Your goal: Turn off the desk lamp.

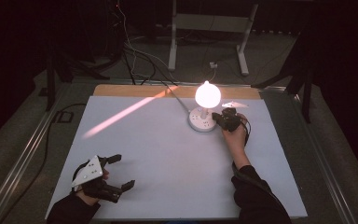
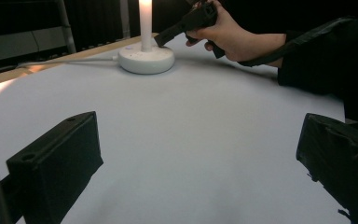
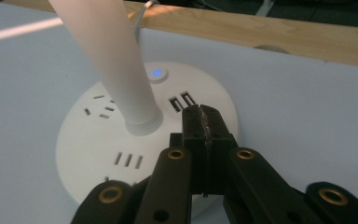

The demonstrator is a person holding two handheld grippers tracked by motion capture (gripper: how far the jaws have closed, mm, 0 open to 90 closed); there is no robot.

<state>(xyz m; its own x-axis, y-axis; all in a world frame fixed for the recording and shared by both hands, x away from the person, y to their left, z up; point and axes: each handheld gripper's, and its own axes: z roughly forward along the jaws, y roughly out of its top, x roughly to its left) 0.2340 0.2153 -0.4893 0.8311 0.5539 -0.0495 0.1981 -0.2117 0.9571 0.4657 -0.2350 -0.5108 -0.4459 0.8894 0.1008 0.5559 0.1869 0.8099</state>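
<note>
Jaws pressed flat together, nothing between them, the right gripper (image 3: 204, 122) rests its tip over the lamp base (image 3: 98, 154), just beside the paired USB ports and short of the small button (image 3: 157, 73) that glows blue. As I judge it, the step is a press on that button with the closed tip; to do it well, the tip should move forward past the ports and come down squarely on the button, with a light, short push — a sideways shove could skid the base over the smooth worktop (image 1: 168, 154). The base is a low round disc of matt white plastic with socket slots cut in its top; a smooth tapering white stem (image 3: 107, 60) rises from its middle to the lit, glowing head (image 1: 208, 94). It stands toward the far side of the pale worktop, cable trailing back. The left gripper (image 1: 121, 171), jaws wide apart, lies idle near the front left corner — well apart from the lamp.
</note>
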